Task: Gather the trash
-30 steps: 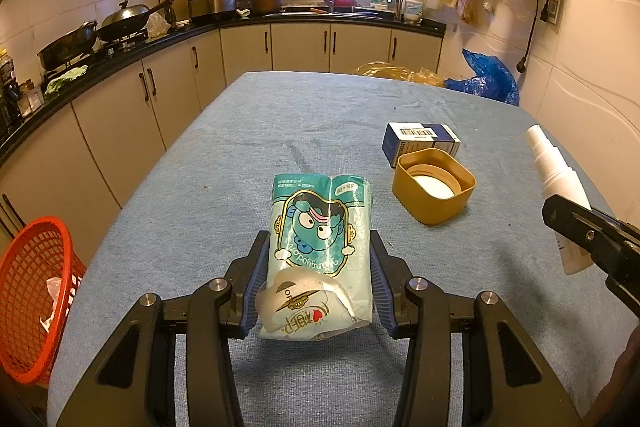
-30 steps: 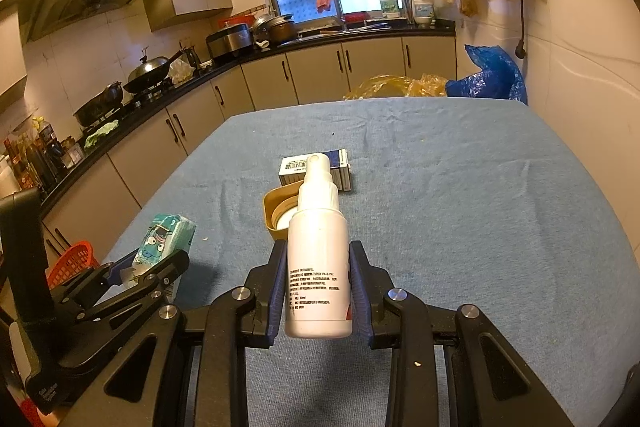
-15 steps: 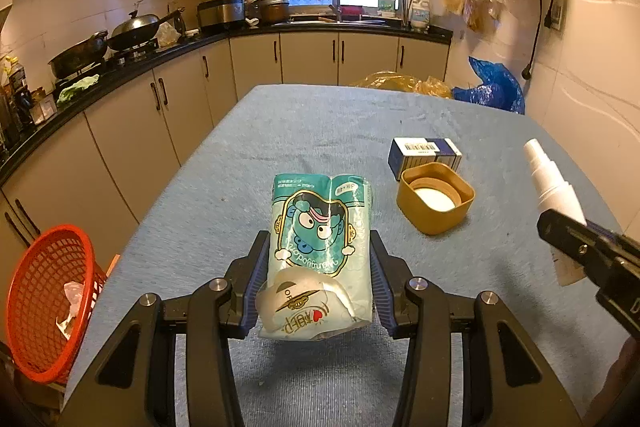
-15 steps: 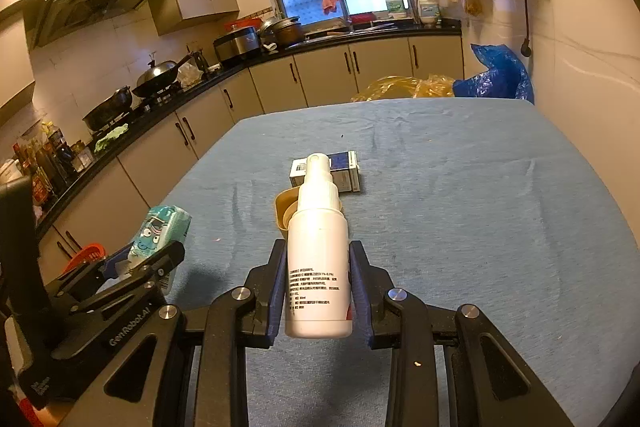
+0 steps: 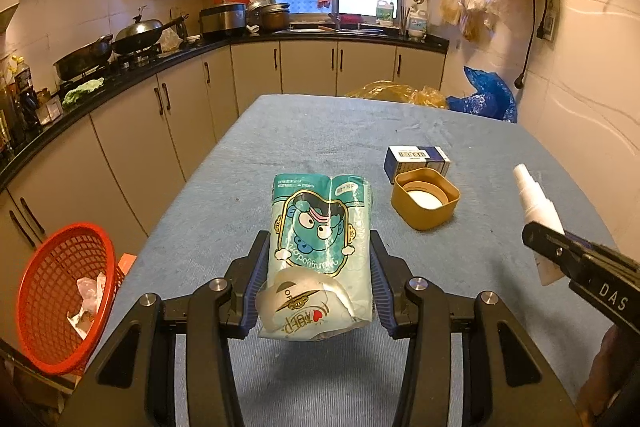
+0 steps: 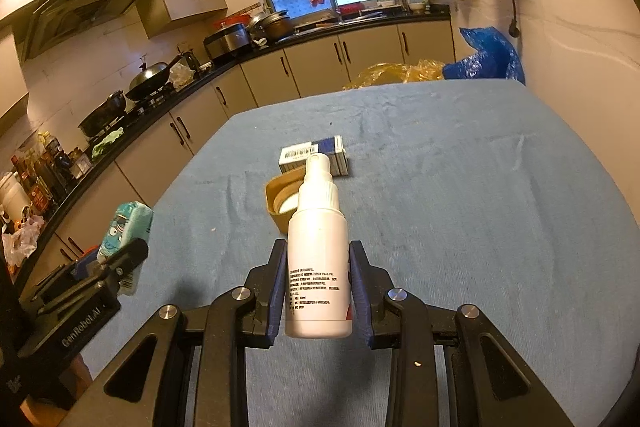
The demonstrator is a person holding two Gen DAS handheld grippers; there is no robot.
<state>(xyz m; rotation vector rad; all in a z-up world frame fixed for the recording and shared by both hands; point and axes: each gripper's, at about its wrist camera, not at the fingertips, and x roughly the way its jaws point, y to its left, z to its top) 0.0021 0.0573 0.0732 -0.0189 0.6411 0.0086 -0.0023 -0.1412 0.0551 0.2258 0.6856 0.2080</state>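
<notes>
My left gripper (image 5: 318, 259) is shut on a teal tissue pack (image 5: 320, 251) with a cartoon face, held above the blue table (image 5: 320, 131). The same pack (image 6: 126, 227) shows at the left in the right wrist view. My right gripper (image 6: 318, 271) is shut on a white spray bottle (image 6: 318, 259), nozzle pointing away; the bottle (image 5: 536, 211) also appears at the right of the left wrist view. A yellow-brown square cup (image 5: 425, 203) and a blue and white box (image 5: 416, 158) rest on the table. A red basket (image 5: 60, 295) holding scraps stands beside the table's left edge.
Kitchen cabinets and a black counter (image 5: 132, 75) with pans run along the left and back. A yellow bag (image 5: 400, 93) and a blue bag (image 5: 484, 99) lie past the table's far edge. A wall (image 5: 580, 107) closes the right side.
The left gripper has risen and drawn back a little with the tissue pack, so more of the red basket shows. The right gripper keeps the bottle and has hardly moved.
</notes>
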